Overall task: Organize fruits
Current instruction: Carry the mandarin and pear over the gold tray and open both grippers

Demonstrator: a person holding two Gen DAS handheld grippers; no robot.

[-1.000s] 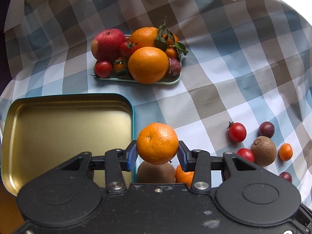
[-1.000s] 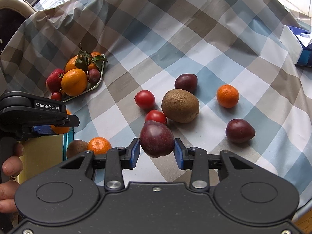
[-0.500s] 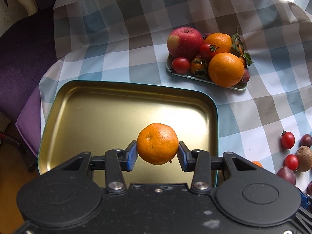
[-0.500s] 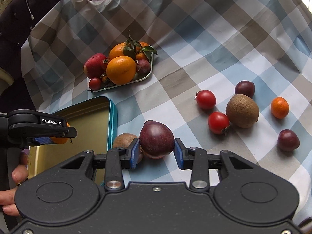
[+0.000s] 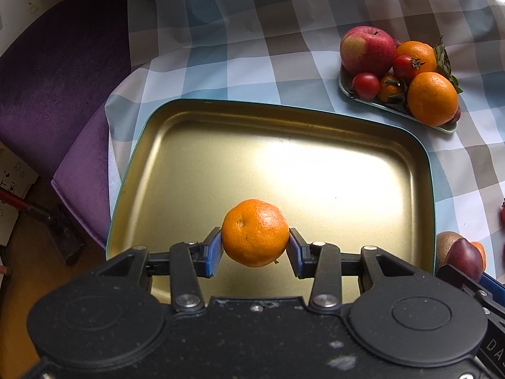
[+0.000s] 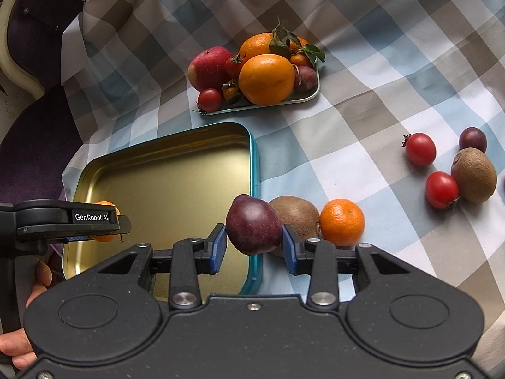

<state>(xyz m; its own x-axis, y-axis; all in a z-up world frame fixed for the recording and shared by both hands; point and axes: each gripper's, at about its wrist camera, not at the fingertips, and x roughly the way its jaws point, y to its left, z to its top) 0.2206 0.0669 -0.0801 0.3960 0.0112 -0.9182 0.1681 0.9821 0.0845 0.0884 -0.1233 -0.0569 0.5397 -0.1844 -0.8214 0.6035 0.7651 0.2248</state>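
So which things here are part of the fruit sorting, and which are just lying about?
In the job:
left gripper holding a mandarin
right gripper holding a plum
gold tin tray
loose kiwi, cherry tomatoes
heaped fruit dish

Lying about:
purple chair
checked tablecloth

At lower centre the left gripper clamps a mandarin between its blue pads, above an empty gold tray. At upper right a small dish holds an apple, oranges and cherry tomatoes. At the right edge sits what looks like a plum.
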